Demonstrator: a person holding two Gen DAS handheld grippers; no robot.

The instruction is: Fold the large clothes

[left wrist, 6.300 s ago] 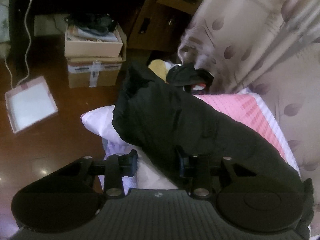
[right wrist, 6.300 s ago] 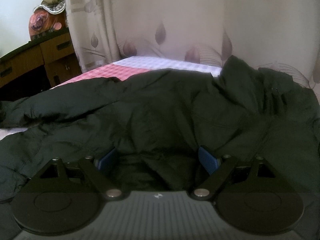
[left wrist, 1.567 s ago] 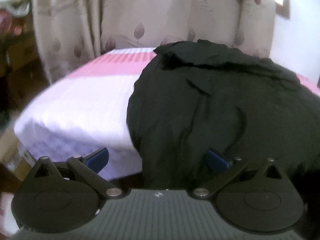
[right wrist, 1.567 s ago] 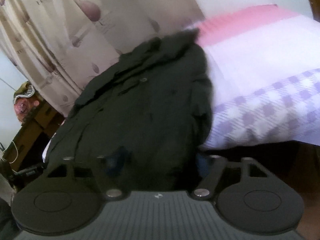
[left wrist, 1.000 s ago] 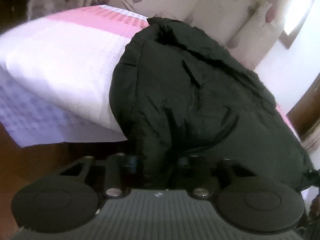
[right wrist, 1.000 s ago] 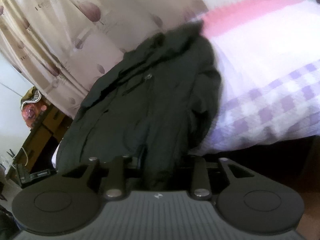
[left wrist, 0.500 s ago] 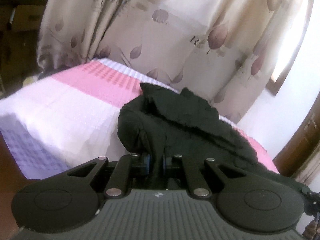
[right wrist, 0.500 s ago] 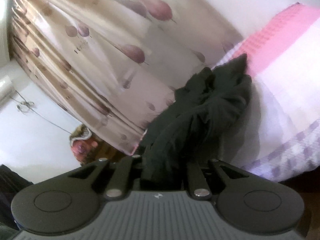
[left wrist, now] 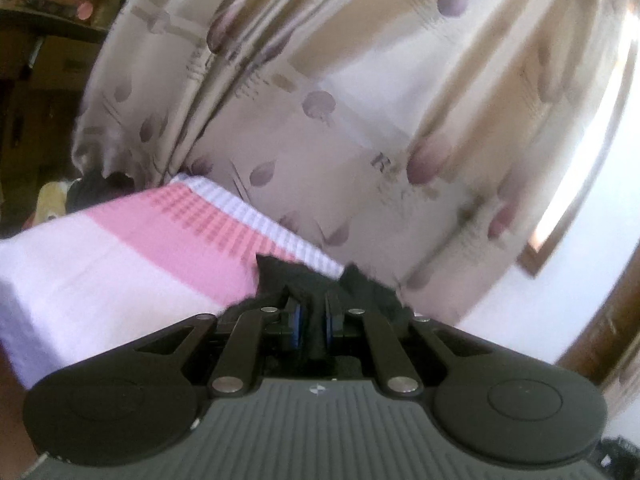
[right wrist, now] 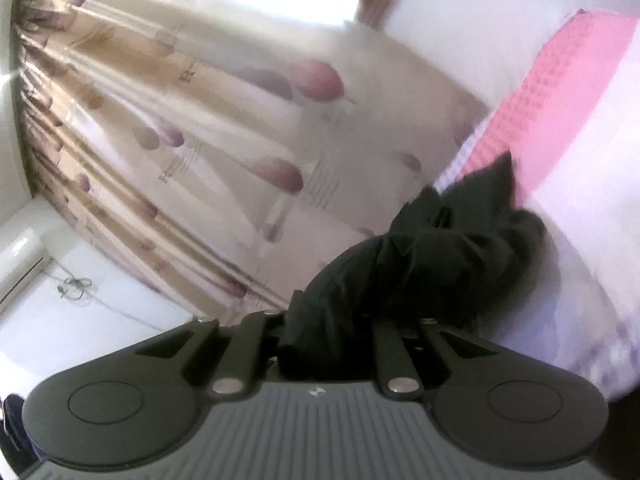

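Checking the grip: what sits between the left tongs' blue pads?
A pinched fold of the black jacket fills the gap between the left tongs, seen in the left wrist view.

Both cams sit low, right behind their fingers, tilted up; left wrist view looks across the bed [left wrist: 100,264] toward the curtain [left wrist: 320,120]; right wrist view rolls sideways, bed at right; both share curtain, bed and the close-up black coat [right wrist: 432,264].

light: daylight glowing through curtain [left wrist: 360,128] | glare: blown white at its far edge | blur: motion smear throughout | edges: fisheye bending, dark corners
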